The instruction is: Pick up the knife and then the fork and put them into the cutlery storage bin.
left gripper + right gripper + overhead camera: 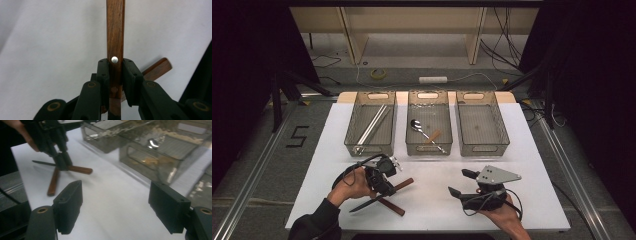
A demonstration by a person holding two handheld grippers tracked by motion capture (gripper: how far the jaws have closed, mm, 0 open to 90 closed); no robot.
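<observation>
Clamping down on a wooden knife handle (115,37), the left hand-held gripper (384,186) sits low over the near left part of the white counter (432,175). Its own camera gives the close look: both black pads press the handle's sides just below a silver rivet (114,59), and a second wooden handle (157,70) pokes out behind at an angle. From above you get the layout instead: two knives crossed on the counter, the dark blade (362,205) of the gripped knife pointing toward the person, the other knife (391,206) lying across under it. The right hand-held gripper (462,182) is well apart, at the near right, jaws spread wide with nothing between them; its camera looks between those pads across the counter at the crossed knives and the left gripper pinching one. Three clear bins line the far side: the left bin (371,122) holds metal chopsticks (372,126), the middle bin (428,122) a spoon (424,131), and the right bin (482,122) stands beside it.
</observation>
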